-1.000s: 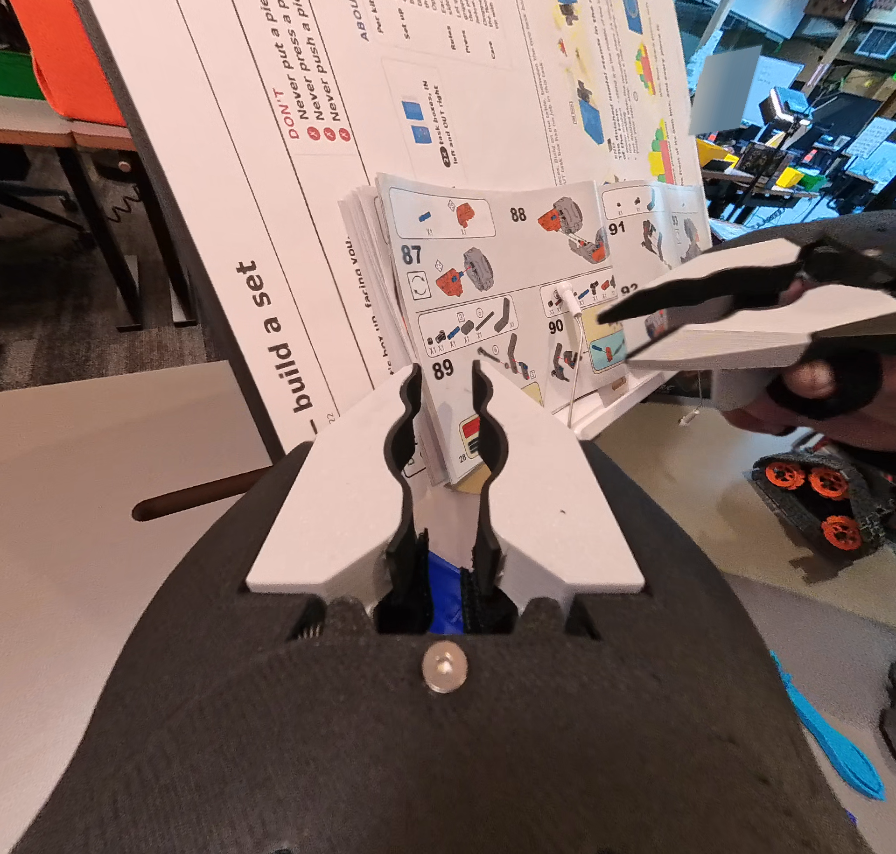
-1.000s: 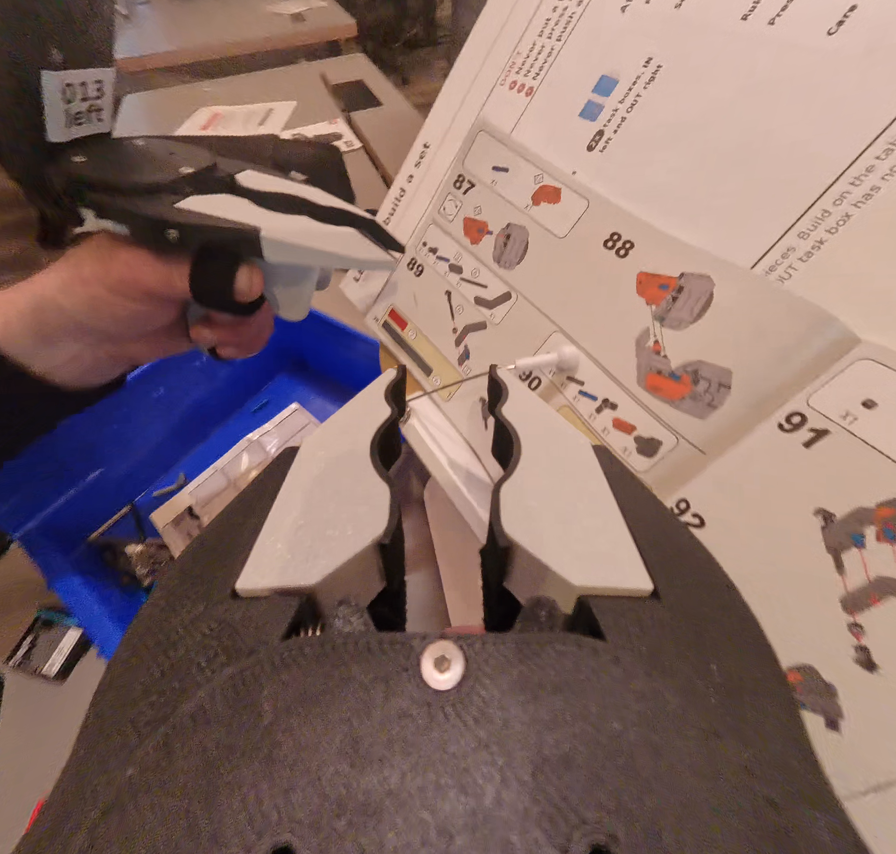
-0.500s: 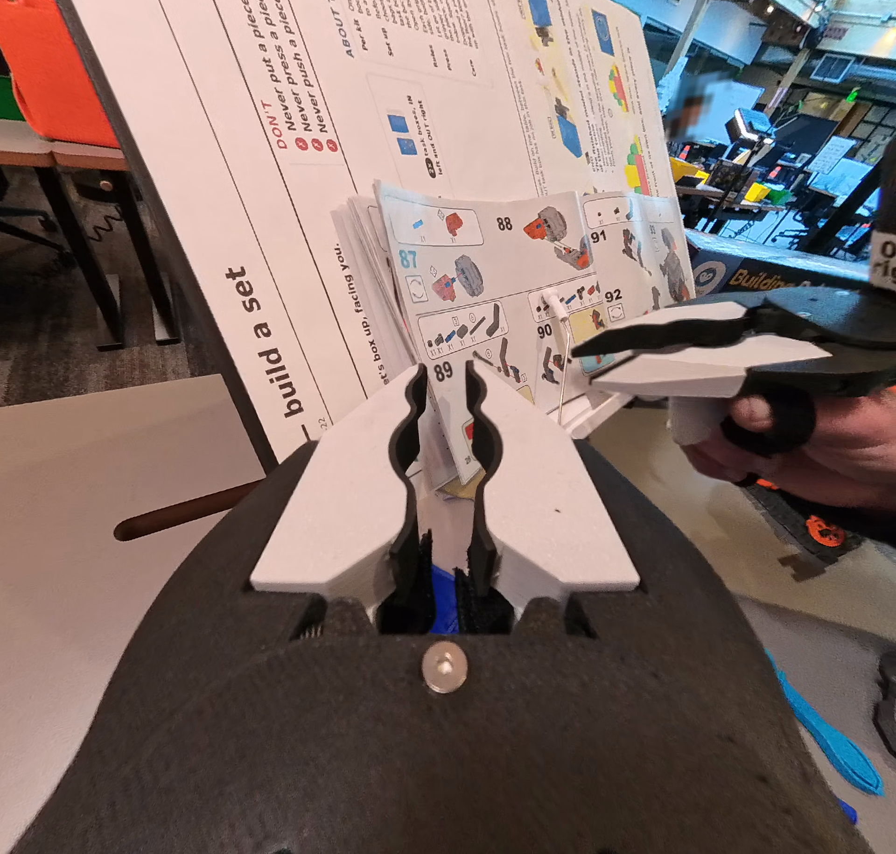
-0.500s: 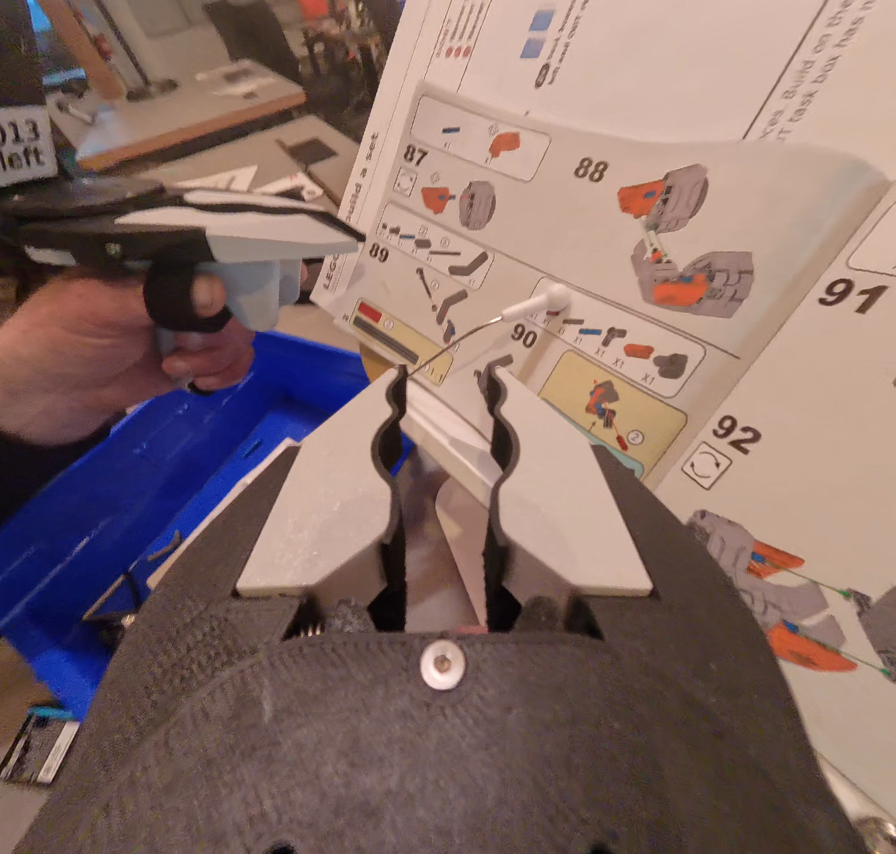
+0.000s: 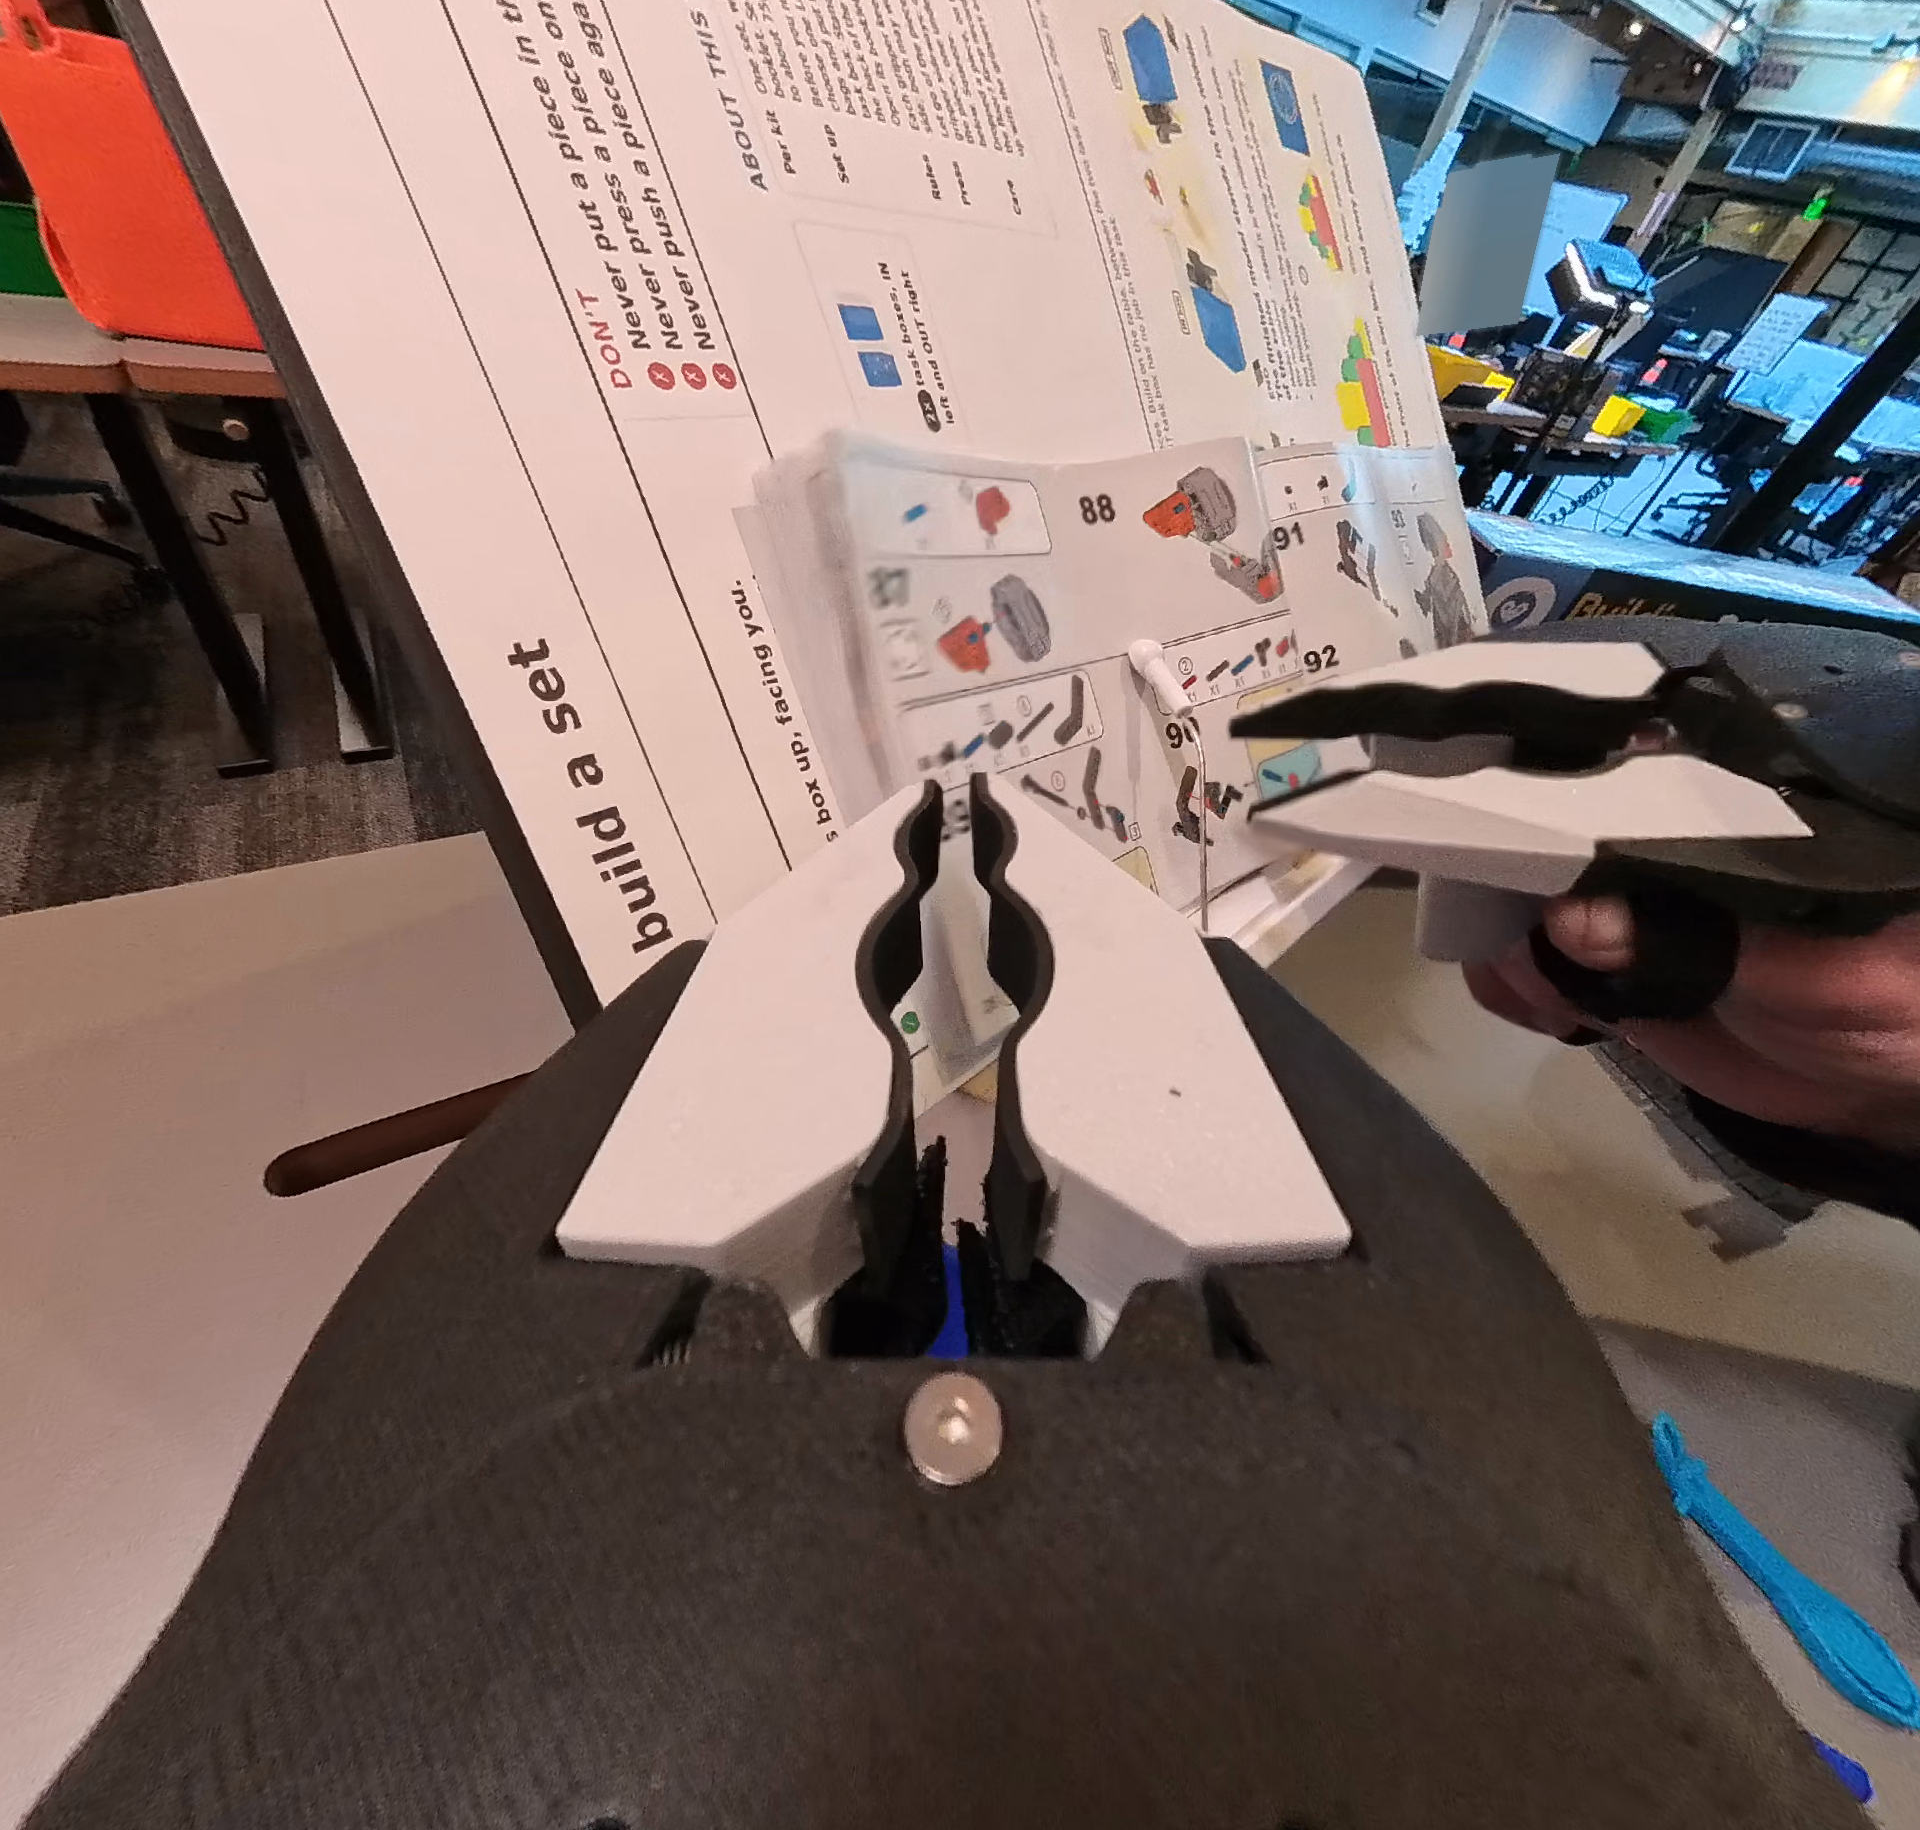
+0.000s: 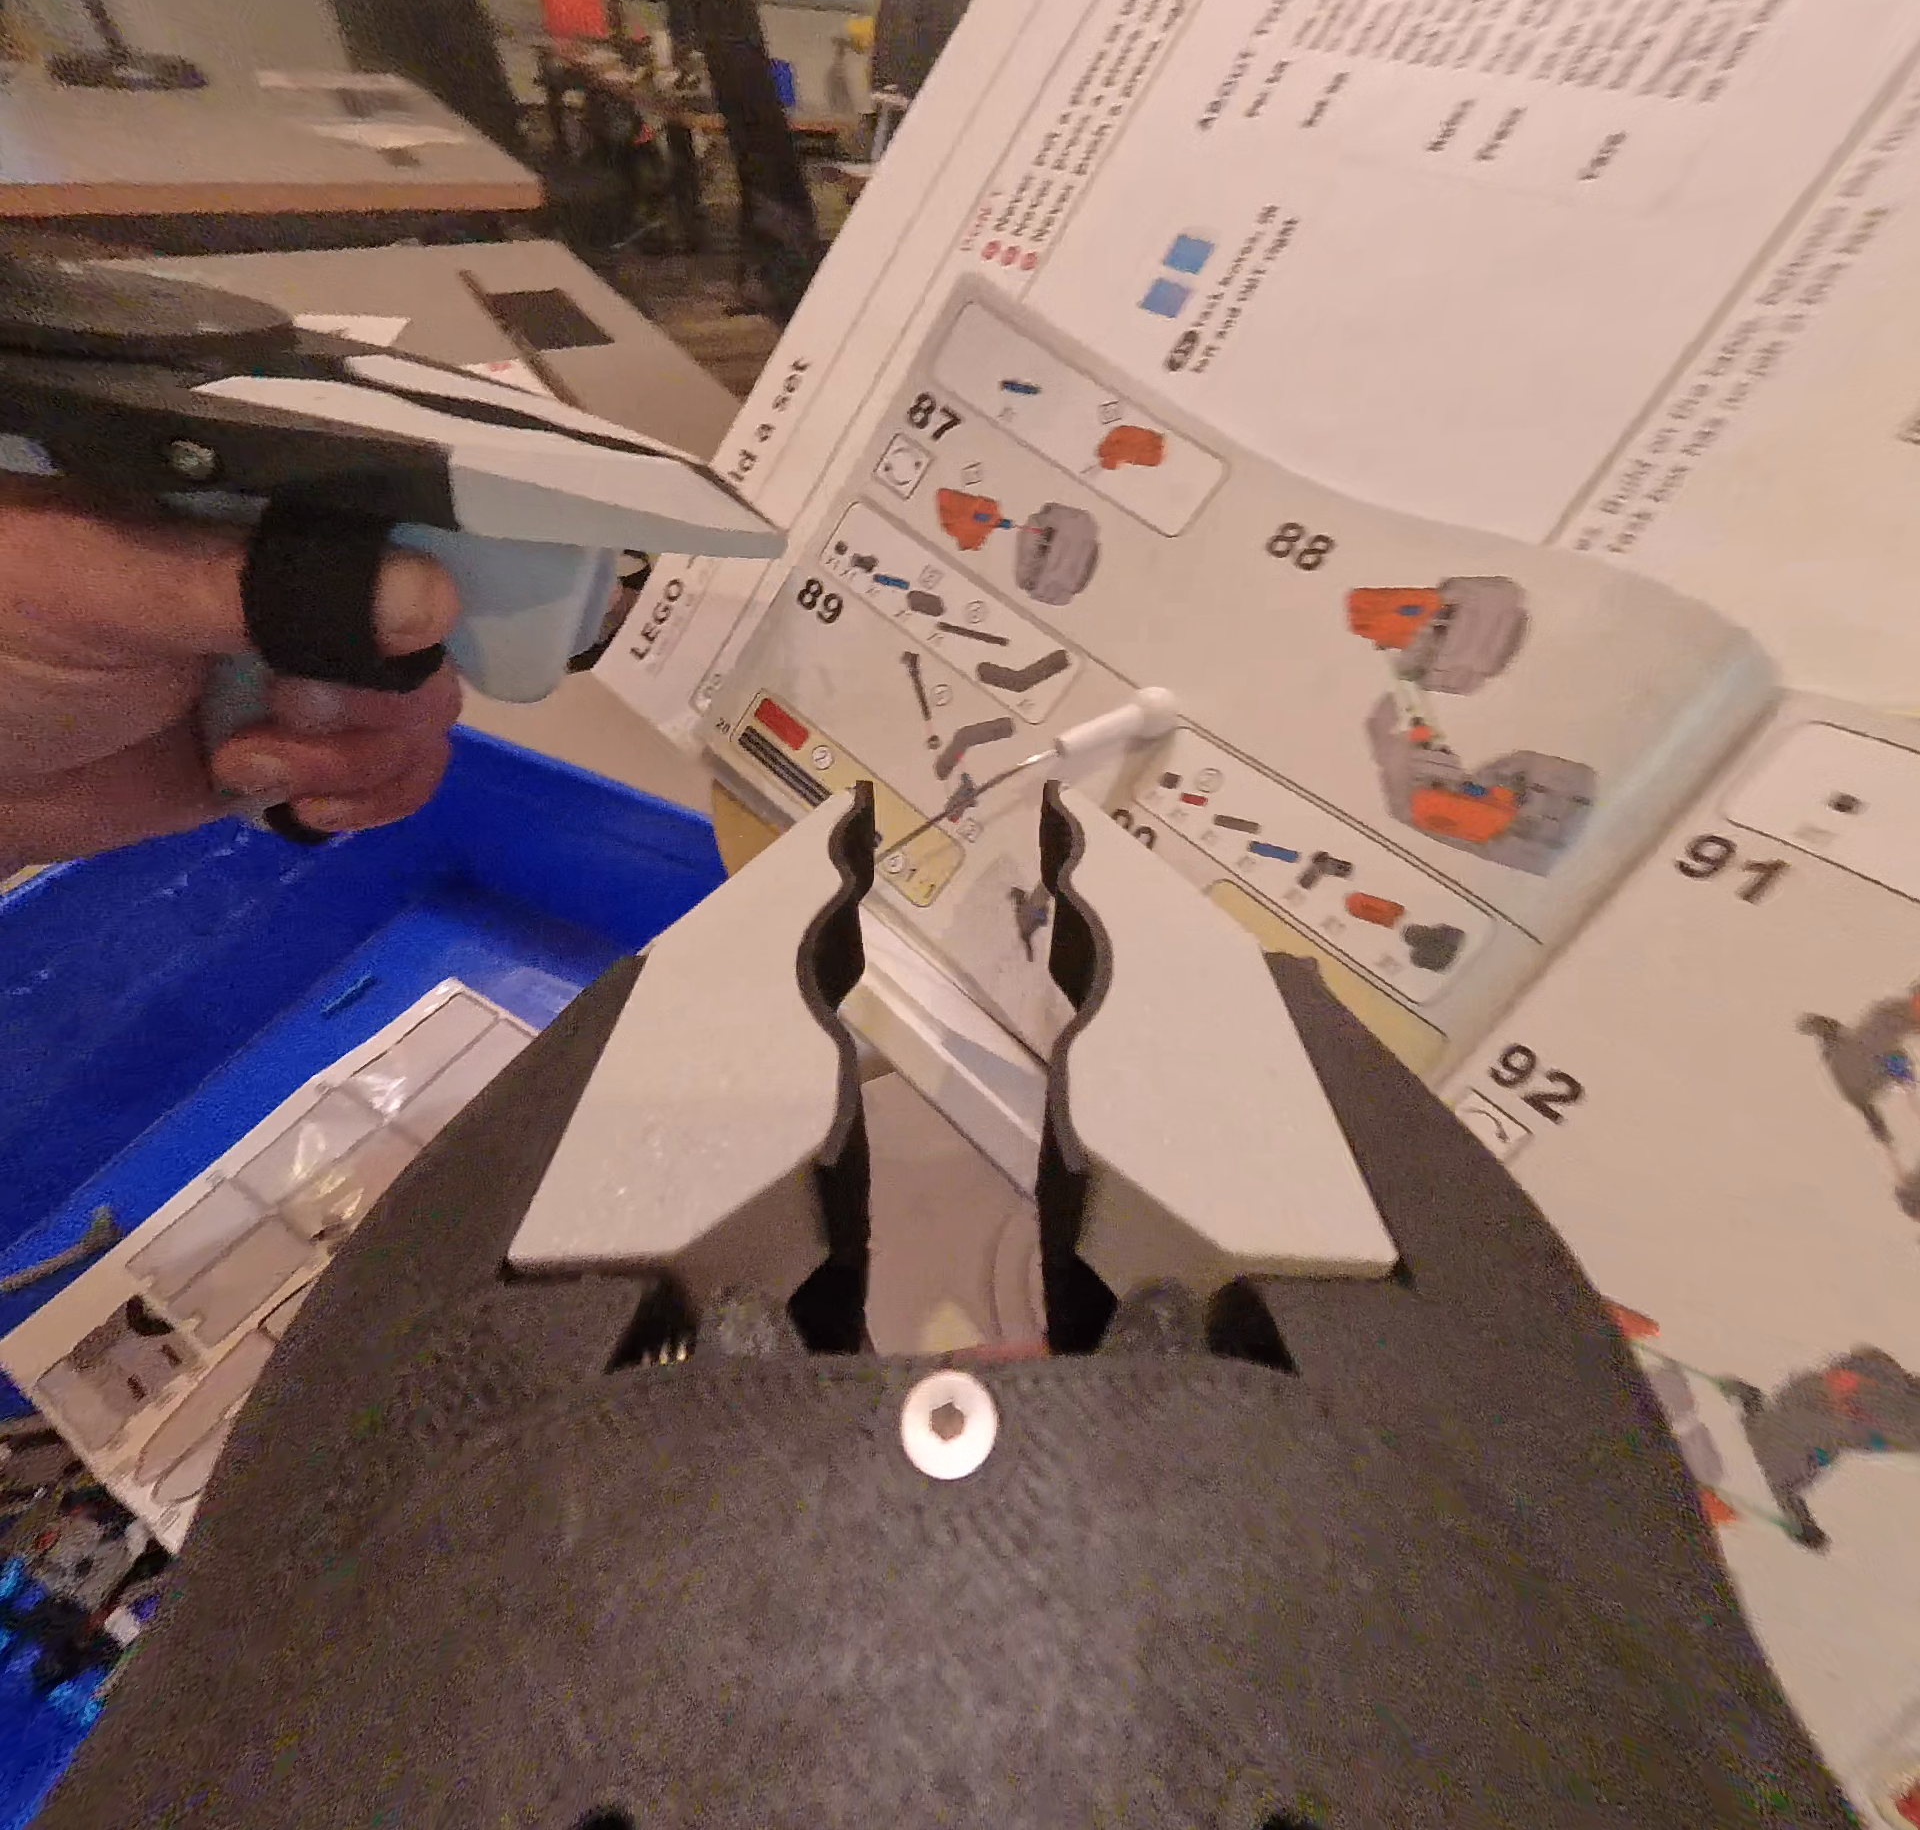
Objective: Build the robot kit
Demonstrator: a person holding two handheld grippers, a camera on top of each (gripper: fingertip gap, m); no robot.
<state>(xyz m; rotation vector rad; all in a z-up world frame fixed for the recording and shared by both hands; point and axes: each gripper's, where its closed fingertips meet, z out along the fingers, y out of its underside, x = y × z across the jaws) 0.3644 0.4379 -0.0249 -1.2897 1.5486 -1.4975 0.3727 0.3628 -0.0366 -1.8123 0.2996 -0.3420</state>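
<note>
So there's an open instruction booklet (image 5: 1049, 637) propped against a big slanted white board (image 5: 727, 222) covered in print, standing on a pale desk (image 5: 208, 1053). A thin wire arm with a white tip (image 5: 1148, 656) sticks up in front of the booklet's pages, right about the middle of the spread.

The left tool (image 5: 954, 793) is pointed at the lower left part of the booklet, near the board's bottom edge. Its fingers are only a narrow gap apart, and the lower corner of a page shows between them, but honestly I can't tell if it's actually pinching the paper or the page is just behind the gap. From the right wrist view the left tool (image 6: 727, 523) looks pretty much closed, tip right at the booklet's left edge.

The right tool (image 6: 951, 804) has its fingers parted a moderate amount with nothing in them, hovering just in front of the lower middle of the booklet (image 6: 1299, 658), close to the wire arm (image 6: 1112, 726). In the left wrist view it (image 5: 1247, 767) comes in from the right side, hand (image 5: 1704, 991) wrapped around the grip.

Other stuff: a blue bin (image 6: 312, 949) with a white parts tray inside sits toward the left side of the desk, a light blue flat piece (image 5: 1787, 1614) lies on the right, and an orange container (image 5: 114, 191) sits on another table behind the board.
</note>
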